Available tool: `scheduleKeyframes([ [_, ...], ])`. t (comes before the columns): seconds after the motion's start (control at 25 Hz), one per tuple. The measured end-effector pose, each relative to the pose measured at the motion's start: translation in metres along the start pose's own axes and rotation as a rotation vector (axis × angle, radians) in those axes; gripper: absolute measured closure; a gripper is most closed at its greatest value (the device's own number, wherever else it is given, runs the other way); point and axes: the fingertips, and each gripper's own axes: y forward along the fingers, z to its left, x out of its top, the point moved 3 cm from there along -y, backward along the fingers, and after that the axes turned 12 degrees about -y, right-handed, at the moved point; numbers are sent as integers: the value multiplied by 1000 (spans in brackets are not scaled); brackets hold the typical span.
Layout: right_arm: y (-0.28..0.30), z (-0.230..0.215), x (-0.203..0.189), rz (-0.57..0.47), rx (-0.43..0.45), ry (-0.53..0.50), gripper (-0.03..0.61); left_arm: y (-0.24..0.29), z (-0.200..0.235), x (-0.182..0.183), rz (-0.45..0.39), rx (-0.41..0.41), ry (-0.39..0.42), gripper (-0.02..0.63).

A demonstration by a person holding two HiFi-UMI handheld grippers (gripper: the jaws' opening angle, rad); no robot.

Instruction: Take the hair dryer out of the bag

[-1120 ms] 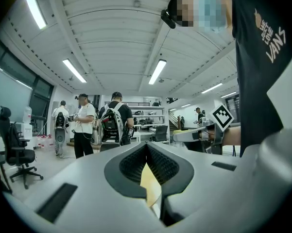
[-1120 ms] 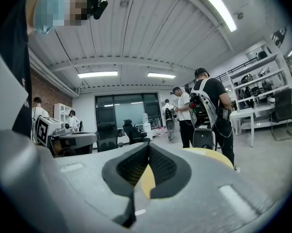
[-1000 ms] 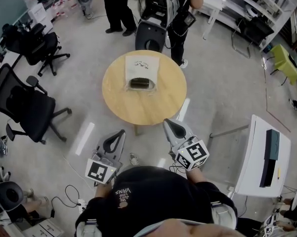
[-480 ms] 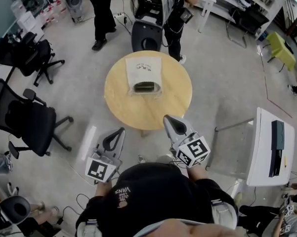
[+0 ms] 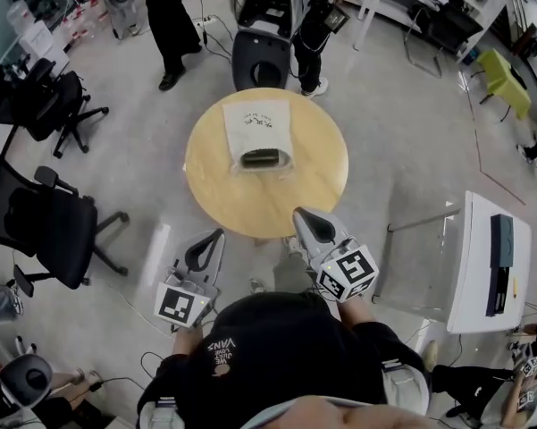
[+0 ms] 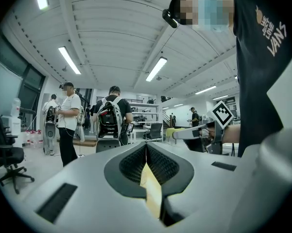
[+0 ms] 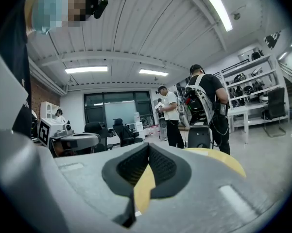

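Table [image 5: 268,199], round, wooden, bearing white bag [image 5: 257,123], grey floor [image 5: 402,159], office chair [image 5: 49,222], left gripper [image 5: 216,237] and right gripper [image 5: 297,214] closed

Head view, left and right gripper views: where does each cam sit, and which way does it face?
Head view: on the person's head, steeply down at the round table and white bag; shows own head, shoulders, left gripper, right gripper.
Left gripper view: on the left gripper, about level along its shut jaws toward the table; black shirt at right.
Right gripper view: on the right gripper, same heading, jaws shut; shirt at left.
Shared: each gripper view catches the other gripper and the backpack wearer.
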Motion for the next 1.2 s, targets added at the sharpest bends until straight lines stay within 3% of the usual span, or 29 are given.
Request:
scheduleKeyframes([
  [0.44, 44, -42, 0, 11, 50, -11, 580, 37, 41, 2, -1, 115, -19, 613],
  [0.72, 67, -71, -8, 29, 83, -11, 580, 75, 62, -11, 36, 164, 28, 612],
  [0.96, 76, -92, -16, 41, 107, -18, 580, 107, 75, -26, 33, 146, 51, 612],
  [1.2, 94, -100, -15, 56, 140, -35, 580, 130, 98, -36, 46, 169, 25, 612],
])
